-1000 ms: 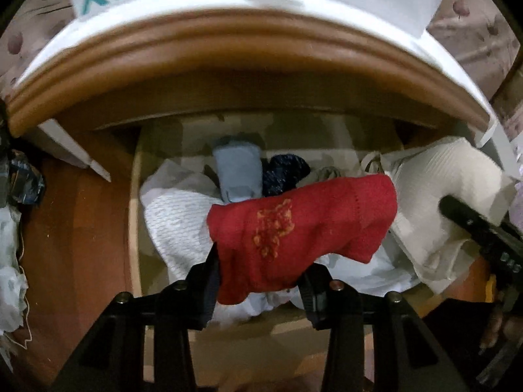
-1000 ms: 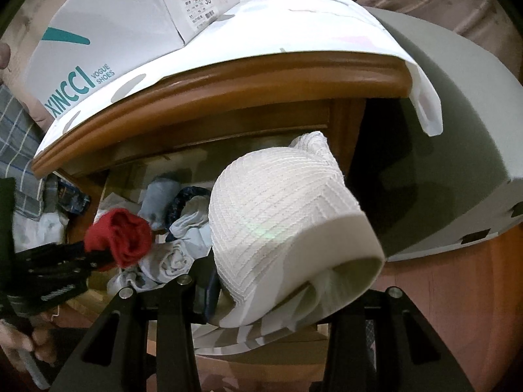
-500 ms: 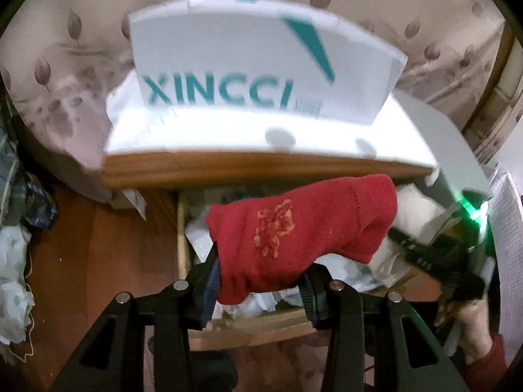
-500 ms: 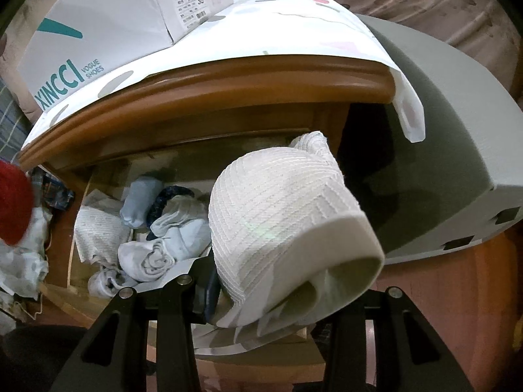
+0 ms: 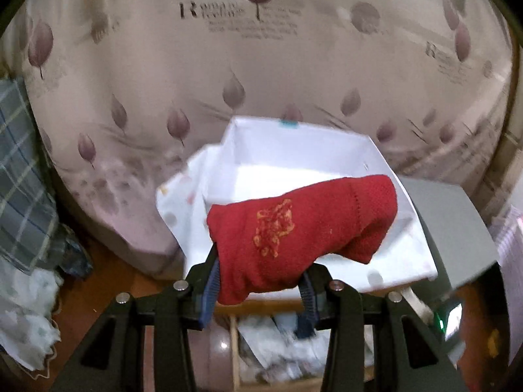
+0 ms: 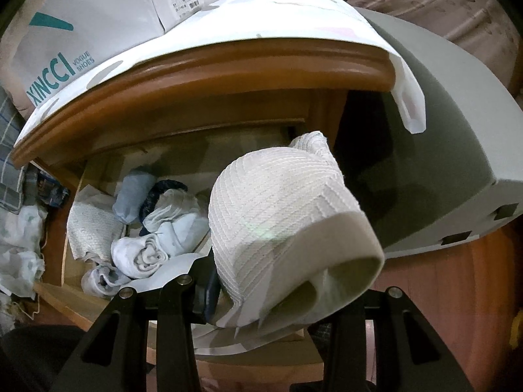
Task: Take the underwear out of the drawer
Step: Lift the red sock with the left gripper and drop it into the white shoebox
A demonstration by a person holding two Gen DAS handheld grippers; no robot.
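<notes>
The left gripper [image 5: 258, 282] clamps a red knitted garment [image 5: 300, 232]; the right gripper [image 6: 261, 297] clamps a white ribbed garment [image 6: 278, 215]. Both overhang the fingers loosely, so either could slip free or snag the wooden drawer [image 6: 62, 297].

A white XINCCI shoe box [image 6: 85, 26] sits on the spotted cloth [image 6: 278, 16] covering the wooden nightstand [image 6: 228, 75]; leaf-patterned bedding [image 5: 228, 65] lies behind.

A red knit piece of underwear [image 5: 304, 238] with an orange-yellow embroidered mark hangs bunched at the lower centre of the left wrist view. A white ribbed piece of underwear [image 6: 281, 228] with a smooth folded band fills the centre right of the right wrist view. The wooden drawer [image 6: 59, 297] stands open at lower left, holding rolled white, pale blue and dark garments [image 6: 147, 225].
</notes>
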